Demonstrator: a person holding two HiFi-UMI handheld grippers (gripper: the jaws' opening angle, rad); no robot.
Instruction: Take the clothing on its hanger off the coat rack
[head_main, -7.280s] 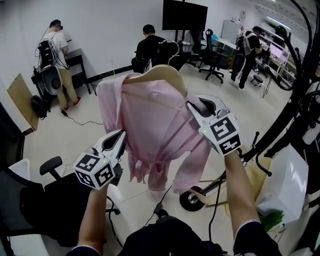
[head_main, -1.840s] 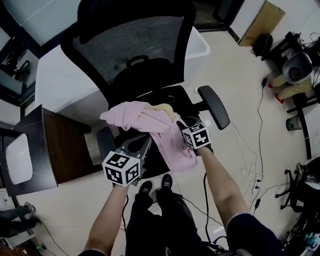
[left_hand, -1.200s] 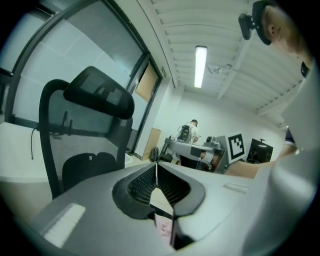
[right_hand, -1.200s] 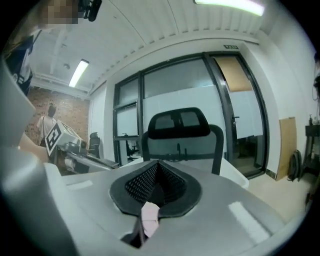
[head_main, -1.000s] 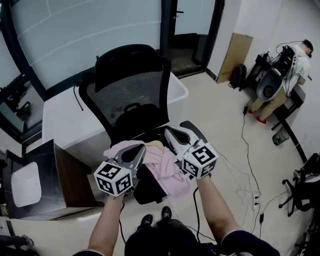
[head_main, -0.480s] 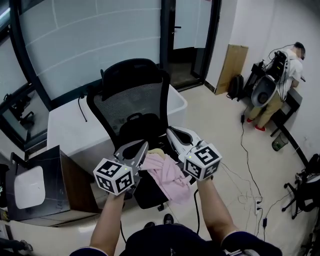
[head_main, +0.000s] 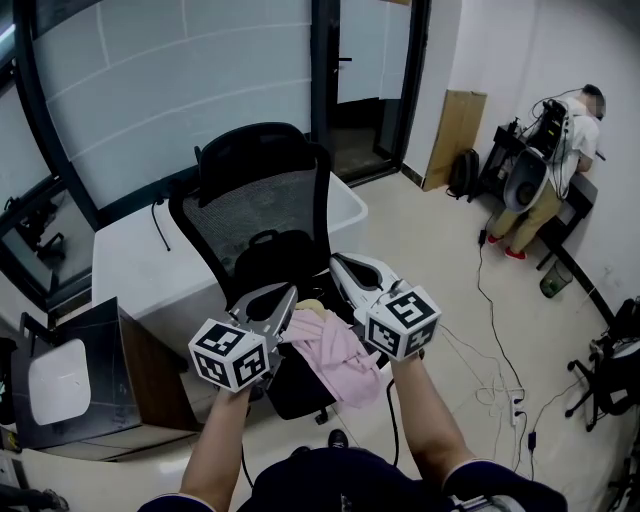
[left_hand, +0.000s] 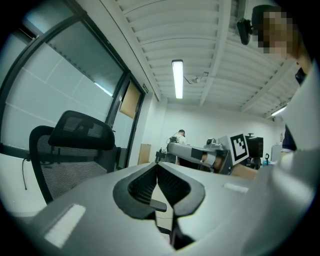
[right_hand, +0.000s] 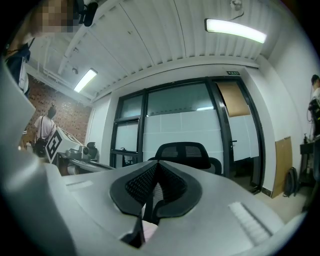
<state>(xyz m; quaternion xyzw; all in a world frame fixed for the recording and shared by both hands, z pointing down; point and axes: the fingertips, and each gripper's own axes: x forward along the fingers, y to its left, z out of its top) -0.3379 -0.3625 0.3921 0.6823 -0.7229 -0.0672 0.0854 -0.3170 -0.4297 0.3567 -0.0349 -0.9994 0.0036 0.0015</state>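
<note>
Crumpled pink garment (head_main: 338, 352) on black mesh chair (head_main: 262, 205); left gripper (head_main: 289, 291), right gripper (head_main: 336, 261) closed, empty.

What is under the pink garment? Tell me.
The chair seat; the garment lies on it. A bit of wooden hanger shows at its top edge; the rest is covered.

1 black mesh office chair (head_main: 262, 205) stands mid-frame against a white desk (head_main: 125, 268); upper right, 1 person (head_main: 566, 140) stands near a leaning cardboard panel (head_main: 453, 138).
</note>
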